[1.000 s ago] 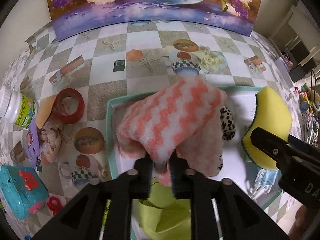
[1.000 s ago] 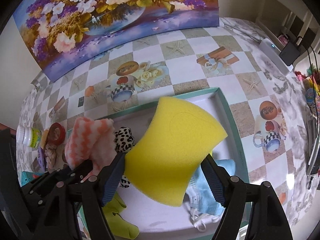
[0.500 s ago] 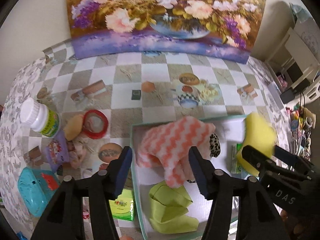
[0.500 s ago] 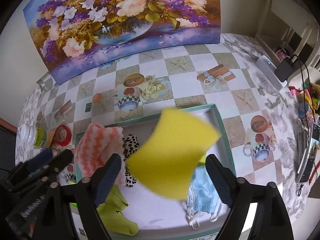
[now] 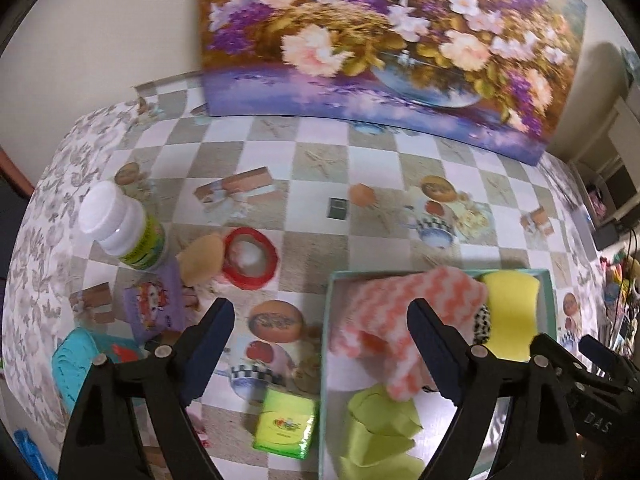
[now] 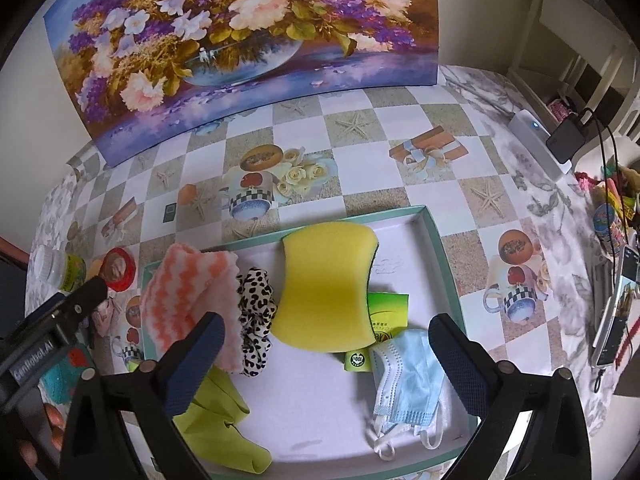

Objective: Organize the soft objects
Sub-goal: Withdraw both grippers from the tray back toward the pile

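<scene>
Checkered tablecloth point(image 6: 400, 184) | teal tray point(image 6: 444, 248) holds sponge point(image 6: 324, 292) | both grippers' jaws opening, empty

Both wrist cameras look steeply down, sharing the tray point(image 5: 329, 320).

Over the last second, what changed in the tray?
Both tools let go: the left tool dropped the pink striped cloth, the right tool dropped the yellow sponge; both now lie in the tray, jaws still opening. Mask and green cloth stayed put.
</scene>
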The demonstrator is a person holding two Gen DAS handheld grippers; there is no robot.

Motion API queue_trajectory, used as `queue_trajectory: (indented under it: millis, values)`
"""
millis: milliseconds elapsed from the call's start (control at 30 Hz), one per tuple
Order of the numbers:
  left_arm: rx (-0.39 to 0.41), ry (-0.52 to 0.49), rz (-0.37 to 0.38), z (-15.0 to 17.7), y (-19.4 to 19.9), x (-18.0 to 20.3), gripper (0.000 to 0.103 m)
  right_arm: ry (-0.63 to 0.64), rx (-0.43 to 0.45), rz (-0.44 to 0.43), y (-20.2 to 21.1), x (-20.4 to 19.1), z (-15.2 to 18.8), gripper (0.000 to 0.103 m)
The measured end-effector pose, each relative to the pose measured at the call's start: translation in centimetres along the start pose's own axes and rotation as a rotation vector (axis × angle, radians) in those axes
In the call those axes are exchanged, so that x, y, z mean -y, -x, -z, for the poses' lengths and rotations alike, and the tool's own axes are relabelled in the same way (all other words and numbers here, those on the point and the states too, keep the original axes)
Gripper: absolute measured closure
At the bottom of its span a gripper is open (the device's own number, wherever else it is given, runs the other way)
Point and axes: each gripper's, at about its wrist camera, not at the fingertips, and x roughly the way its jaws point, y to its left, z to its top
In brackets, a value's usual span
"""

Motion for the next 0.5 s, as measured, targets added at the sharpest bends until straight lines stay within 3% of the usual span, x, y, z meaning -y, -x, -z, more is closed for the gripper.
queue_trajectory:
  millis: [300,500]
  values:
    - [0.063,0.075,-0.043,-1.2,2.9,-5.5,0.014,-0.013,0.038,-0.017,1.8,-1.1,-0.4,0.000]
    - [0.111,0.102,-0.157,-1.4,5.4,-10.2,0.014,0.018,0.081,-0.047,3.5,-3.6,-0.5,0.000]
